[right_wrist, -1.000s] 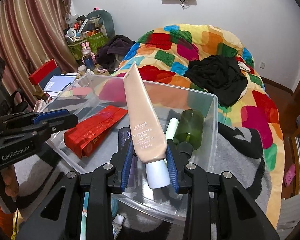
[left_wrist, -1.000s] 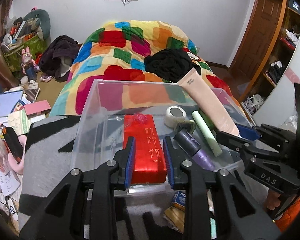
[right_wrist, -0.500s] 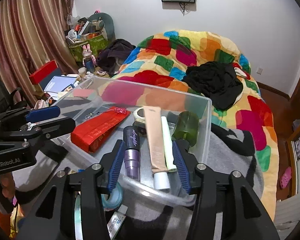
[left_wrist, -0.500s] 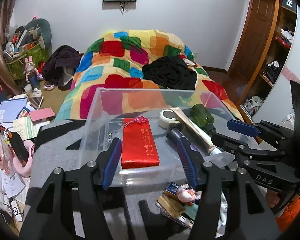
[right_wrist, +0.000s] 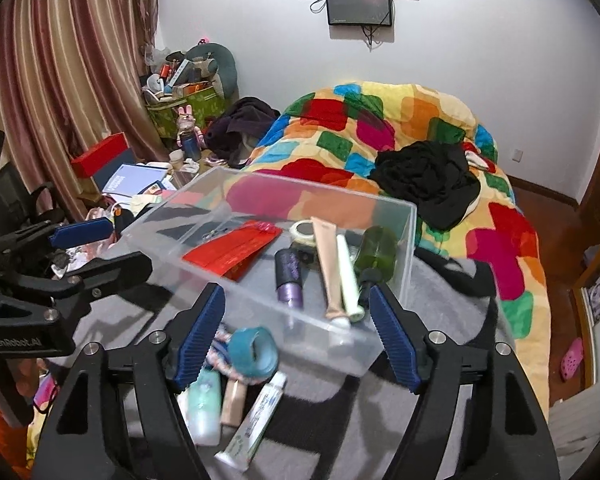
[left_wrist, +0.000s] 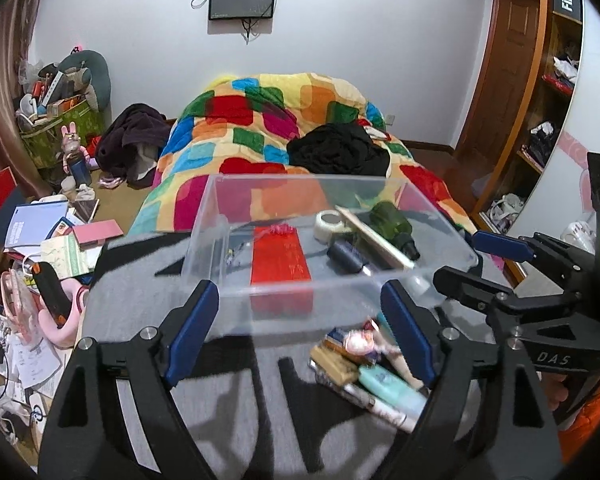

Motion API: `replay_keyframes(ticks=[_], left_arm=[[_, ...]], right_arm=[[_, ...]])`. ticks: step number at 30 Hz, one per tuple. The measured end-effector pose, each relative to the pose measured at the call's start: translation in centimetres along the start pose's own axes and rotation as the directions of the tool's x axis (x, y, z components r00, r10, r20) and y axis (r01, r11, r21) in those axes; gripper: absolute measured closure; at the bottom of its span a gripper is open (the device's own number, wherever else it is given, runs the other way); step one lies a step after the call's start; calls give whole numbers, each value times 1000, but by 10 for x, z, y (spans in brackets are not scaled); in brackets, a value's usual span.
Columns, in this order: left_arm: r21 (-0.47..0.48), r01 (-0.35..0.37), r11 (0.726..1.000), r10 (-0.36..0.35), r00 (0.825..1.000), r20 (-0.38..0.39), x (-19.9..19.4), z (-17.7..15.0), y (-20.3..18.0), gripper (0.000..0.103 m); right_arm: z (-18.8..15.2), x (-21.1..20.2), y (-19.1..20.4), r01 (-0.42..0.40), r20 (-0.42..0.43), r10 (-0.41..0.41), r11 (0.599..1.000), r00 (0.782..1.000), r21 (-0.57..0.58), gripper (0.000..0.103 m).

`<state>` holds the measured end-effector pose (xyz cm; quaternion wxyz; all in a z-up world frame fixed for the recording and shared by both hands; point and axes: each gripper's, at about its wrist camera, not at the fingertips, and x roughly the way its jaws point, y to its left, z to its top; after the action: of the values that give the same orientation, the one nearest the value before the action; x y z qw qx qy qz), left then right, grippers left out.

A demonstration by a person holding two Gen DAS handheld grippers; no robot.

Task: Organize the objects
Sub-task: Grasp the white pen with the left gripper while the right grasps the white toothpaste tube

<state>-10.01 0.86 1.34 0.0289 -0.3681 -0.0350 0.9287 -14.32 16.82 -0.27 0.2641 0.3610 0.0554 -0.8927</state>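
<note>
On the left, the left gripper (left_wrist: 300,316) hangs over a grey and black blanket (left_wrist: 228,400), its blue-padded jaws spread wide and opening, with nothing between them. Just beyond it sits a clear plastic bin (left_wrist: 236,280) at the foot of a bed with a bright patchwork quilt (left_wrist: 260,120).

Inside the bin, from left to right, lie a flat red packet (right_wrist: 236,246), a roll of tape (right_wrist: 303,233), a dark purple bottle (right_wrist: 288,276), a beige cosmetic tube (right_wrist: 329,264), a slim pale green tube (right_wrist: 348,276) and a dark green bottle (right_wrist: 374,250).

In front of the bin, loose on the blanket, wait more things to sort: a mint green bottle (right_wrist: 204,408), a teal ring-shaped roll (right_wrist: 252,350) and a white toothpaste tube (right_wrist: 256,424).

On the right, the right gripper (right_wrist: 296,336) is also empty, its jaws wide and opening, above that pile.

The likely trouble lies in the next pick. The loose items touch and overlap, so a closing jaw may catch two at once or nudge a tube off the blanket's soft, uneven surface. The smooth, rounded bottle may squirt out of the pads. The bin's near wall stands close to both grippers, and a low reach could knock it and shift the whole bin. The two grippers work side by side and could collide.
</note>
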Motion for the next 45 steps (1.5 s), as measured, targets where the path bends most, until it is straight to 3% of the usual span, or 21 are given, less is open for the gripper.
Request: replay_keyframes(ticks=[8,13,17,27,32,39,44,45], left_arm=[[-6,24,1000,-24,996,-86,11,-36,-1,20],[-11,53,999,-54,984,-168,31,-57,-10,20],[-20,68,997,-71,975,-211,44,-67,-16,20],[-56,3,998,-14,981,-196,27,-79,17,26],[-125,34,992,-59,977,-203,22,-79,29,26],[-66,27,997,-39,982,-184,26,-82,-1,26],[14,9,1000,-7,986,-165,27,-84,-14,41],[12,14,1000,-12,987,-162,25,-84,-12,49]], right_arm=[[-36,17,0,27,-94,-26,1000,995,11,32],[-54,31,-2,19,-165,-15,1000,986,25,32],[-58,30,-4,36,-152,-32,999,988,20,32],[-69,24,-22,56,-167,-45,997,985,59,37],[-70,23,-18,40,-165,-30,997,986,61,40],[-74,30,-1,53,-163,-51,999,985,8,57],[-76,24,-2,62,-151,-61,998,987,1,77],[-77,23,-4,63,-149,-62,998,987,2,81]])
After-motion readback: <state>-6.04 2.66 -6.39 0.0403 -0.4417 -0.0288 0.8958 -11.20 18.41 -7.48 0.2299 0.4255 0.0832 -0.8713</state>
